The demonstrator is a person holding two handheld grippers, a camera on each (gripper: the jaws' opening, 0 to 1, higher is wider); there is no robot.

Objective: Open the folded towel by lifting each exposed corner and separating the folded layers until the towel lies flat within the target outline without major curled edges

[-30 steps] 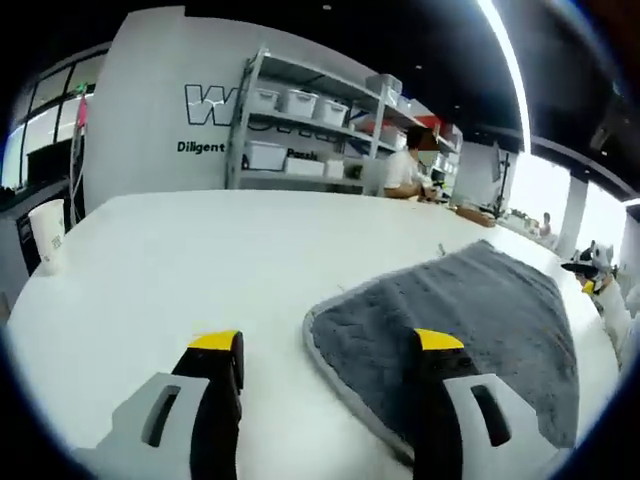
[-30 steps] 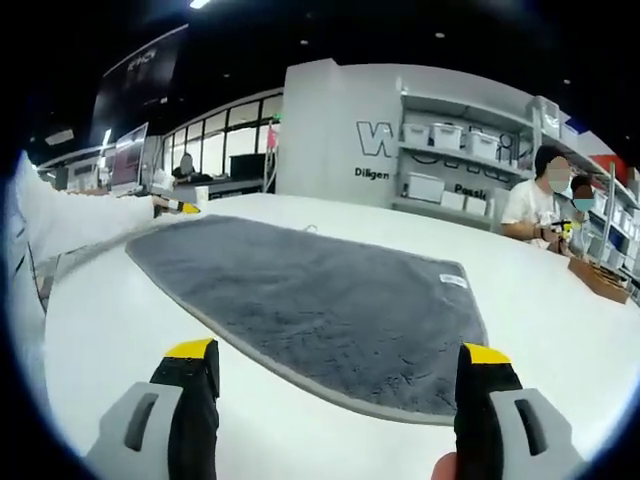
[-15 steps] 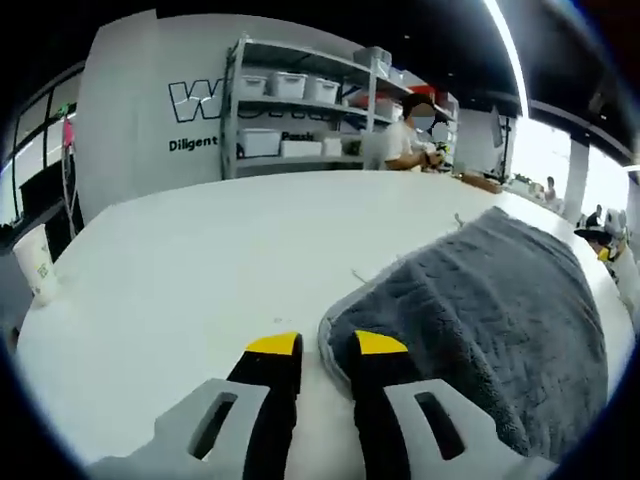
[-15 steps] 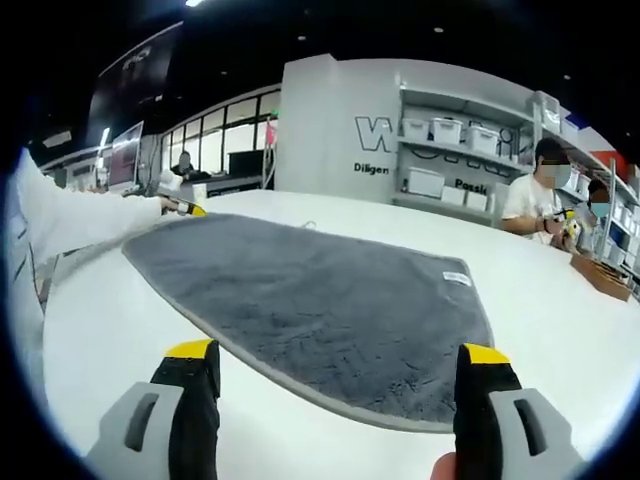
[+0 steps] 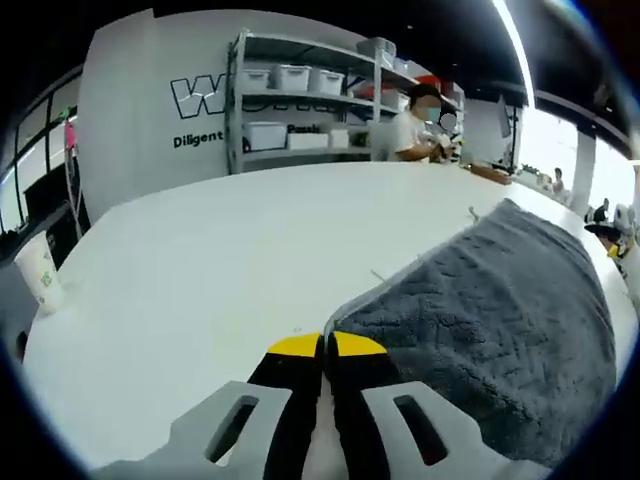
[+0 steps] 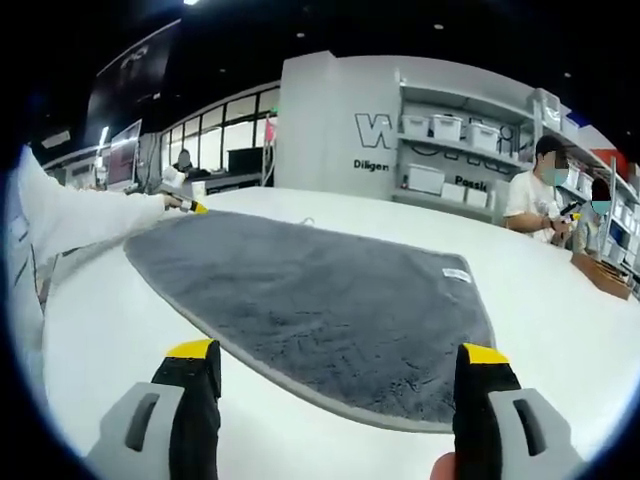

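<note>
Left hand-held gripper (image 5: 326, 345) closed on towel (image 5: 490, 310) corner.

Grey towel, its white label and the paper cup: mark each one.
grey towel (image 6: 320, 300), right gripper view, middle of its pile.
white label (image 6: 456, 274), right gripper view, centre of the tag.
paper cup (image 5: 38, 272), left gripper view, its side wall.

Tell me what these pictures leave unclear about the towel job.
- Left gripper view: the towel corner at the shut left hand-held gripper is hidden by the jaws, so an actual pinch cannot be confirmed.
- Left gripper view: the towel's right side is cut off by the picture's edge.
- Right gripper view: the label is too small to read.
- Both views: no target outline can be made out on the table.
</note>
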